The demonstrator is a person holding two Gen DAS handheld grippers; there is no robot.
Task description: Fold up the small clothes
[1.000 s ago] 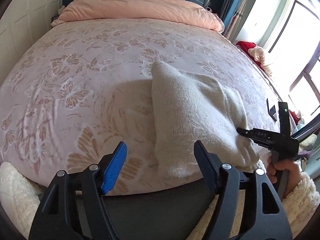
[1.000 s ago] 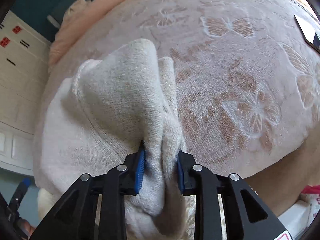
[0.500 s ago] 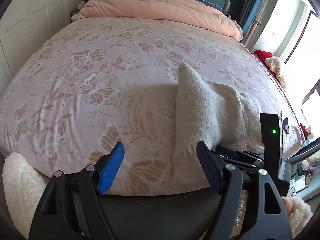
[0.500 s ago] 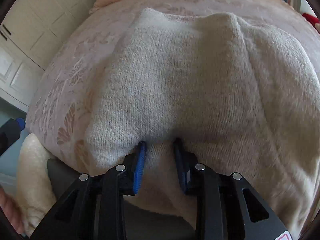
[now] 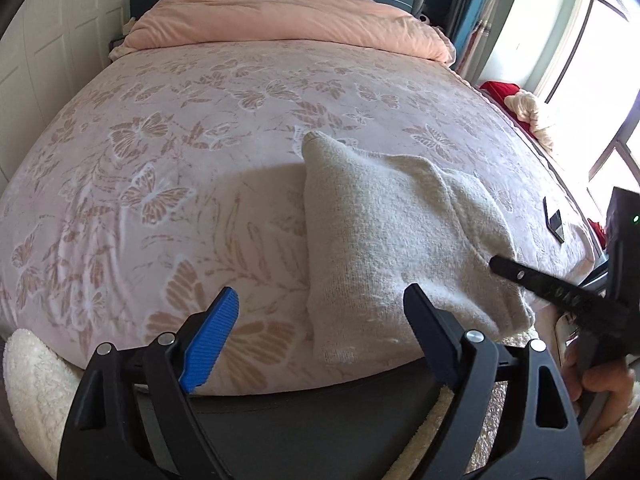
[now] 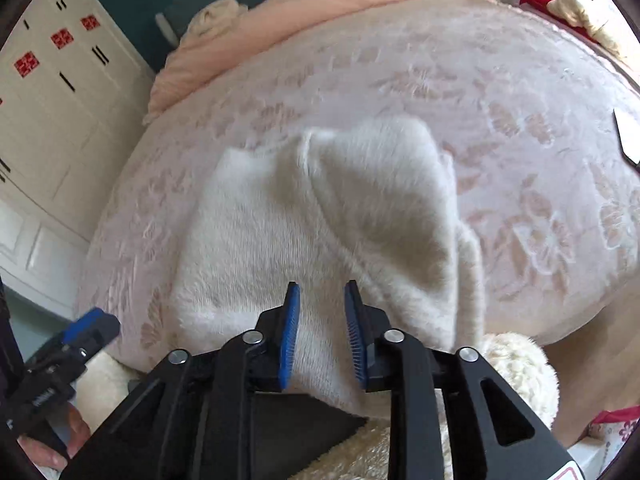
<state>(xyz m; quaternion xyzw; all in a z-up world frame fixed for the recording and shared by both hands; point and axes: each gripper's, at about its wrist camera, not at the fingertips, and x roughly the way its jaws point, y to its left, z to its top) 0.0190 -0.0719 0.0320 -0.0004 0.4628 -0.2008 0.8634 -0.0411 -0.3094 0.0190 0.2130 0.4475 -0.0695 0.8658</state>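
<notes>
A cream knitted garment (image 5: pixel 392 236) lies folded on the pink butterfly bedspread (image 5: pixel 180 152), near the bed's front edge; it also shows in the right wrist view (image 6: pixel 304 232), blurred. My left gripper (image 5: pixel 320 320) is open and empty, hovering at the garment's near left corner. My right gripper (image 6: pixel 322 312) has its jaws parted around the garment's near edge, with cloth between the pads but a gap on both sides. The right gripper also shows in the left wrist view (image 5: pixel 560 292), at the garment's right side.
A peach duvet (image 5: pixel 288 20) lies across the head of the bed. A dark phone (image 5: pixel 554 220) rests near the bed's right edge. White cupboards (image 6: pixel 44 112) stand left of the bed. A fluffy cream rug (image 6: pixel 516 368) lies below the bed's front edge.
My right gripper has opened and let go of the garment, which now lies flatter on the bed. The right gripper has drawn back a little. My left gripper stays open.
</notes>
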